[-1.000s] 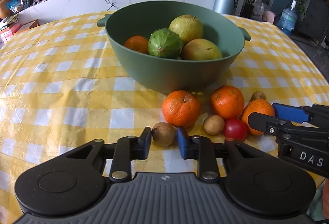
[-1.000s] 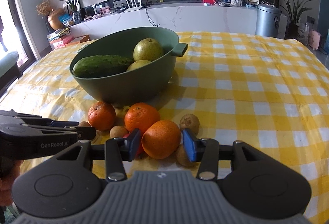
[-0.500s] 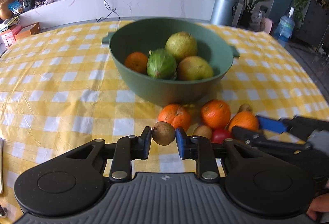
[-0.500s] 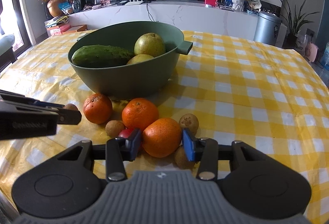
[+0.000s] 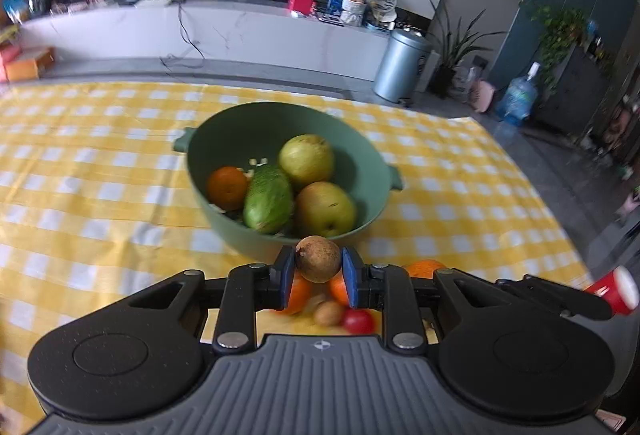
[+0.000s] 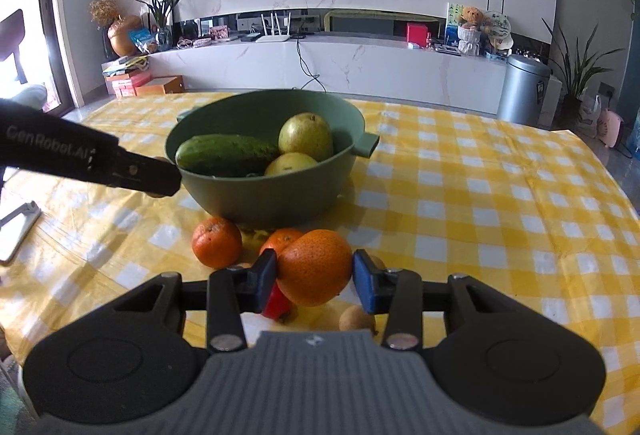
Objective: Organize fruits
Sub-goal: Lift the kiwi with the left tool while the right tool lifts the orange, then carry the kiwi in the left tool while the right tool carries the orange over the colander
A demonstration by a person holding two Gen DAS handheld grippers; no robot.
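Left wrist — small brown fruit (image 5: 318,258) now lifted | orange (image 6: 316,267) raised too

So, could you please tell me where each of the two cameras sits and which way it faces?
Left wrist: sits on the left gripper, raised and looking down over the green bowl toward the TV wall; its own jaws pinch a small brown fruit.
Right wrist: sits on the right gripper, lower and nearer the yellow checked tablecloth, facing the bowl and TV wall; its own jaws flank an orange, and the left gripper crosses in from the left.
Shared: bowl, cucumber, pears, loose oranges.
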